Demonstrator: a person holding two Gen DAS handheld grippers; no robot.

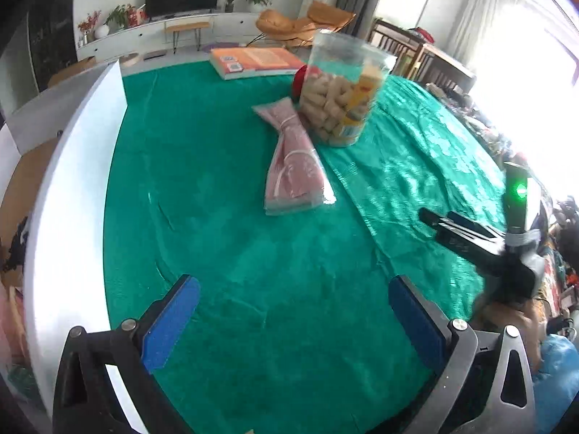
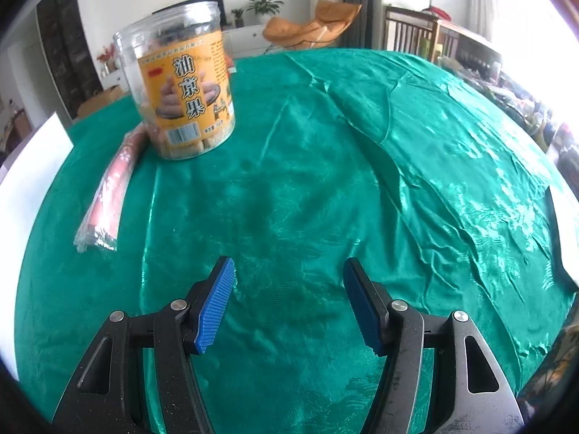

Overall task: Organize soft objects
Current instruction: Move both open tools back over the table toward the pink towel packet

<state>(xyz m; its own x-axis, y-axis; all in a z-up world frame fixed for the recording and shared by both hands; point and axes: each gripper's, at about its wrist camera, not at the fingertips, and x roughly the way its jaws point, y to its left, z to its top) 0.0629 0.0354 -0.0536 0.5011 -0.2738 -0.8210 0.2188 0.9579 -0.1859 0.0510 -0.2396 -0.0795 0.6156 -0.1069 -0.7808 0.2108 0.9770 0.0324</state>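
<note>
Nothing looks organized yet: the pink bagged cloth (image 1: 295, 166) lies untouched beside the snack jar (image 1: 342, 90) on the desk (image 1: 217, 217). Left tool (image 1: 289, 311) and right tool (image 2: 287, 303) both gape, empty.

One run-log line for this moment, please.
left gripper open, empty | right gripper open, empty | pink plastic-wrapped packet untouched on green cloth

A flat pink packet in clear plastic wrap (image 1: 295, 166) lies on the green cloth, its long side running from about 12 o'clock toward 6 o'clock in the left wrist view. A thin band pinches it near its far end. This far end touches the base of the clear snack jar (image 1: 343, 90), which stands upright at its 1 o'clock side.
</note>
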